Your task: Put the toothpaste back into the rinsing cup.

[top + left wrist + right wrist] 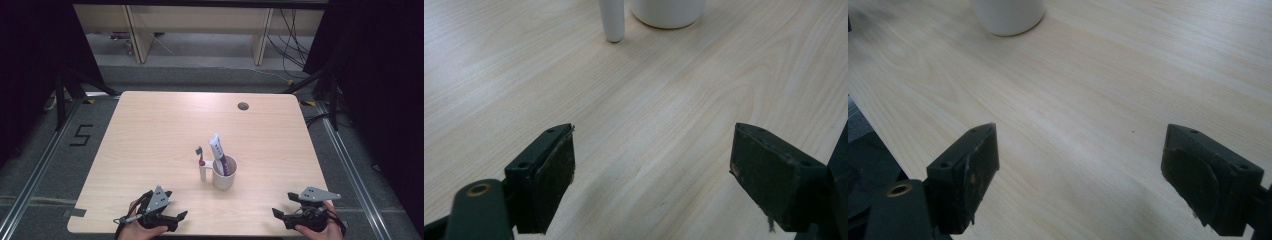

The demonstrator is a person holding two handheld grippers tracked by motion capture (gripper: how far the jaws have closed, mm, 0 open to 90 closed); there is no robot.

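Observation:
A white cup (224,175) stands near the middle of the light wooden table (150,130). A white and purple toothpaste tube (218,150) sticks out of it. Just left of the cup stands an upright toothbrush (201,161) with a white handle, red neck and grey head. The cup's base (668,12) and the handle's foot (612,22) show in the left gripper view; the cup's base (1008,17) shows in the right gripper view. My left gripper (180,218) rests open at the front left edge. My right gripper (276,214) rests open at the front right, nothing between its jaws.
A round cable hole (243,106) sits near the table's far edge. Past the table stand wooden furniture legs (137,35) and loose cables (292,40) on the floor. Dark curtains flank both sides. A "5" mark (81,135) is on the floor at left.

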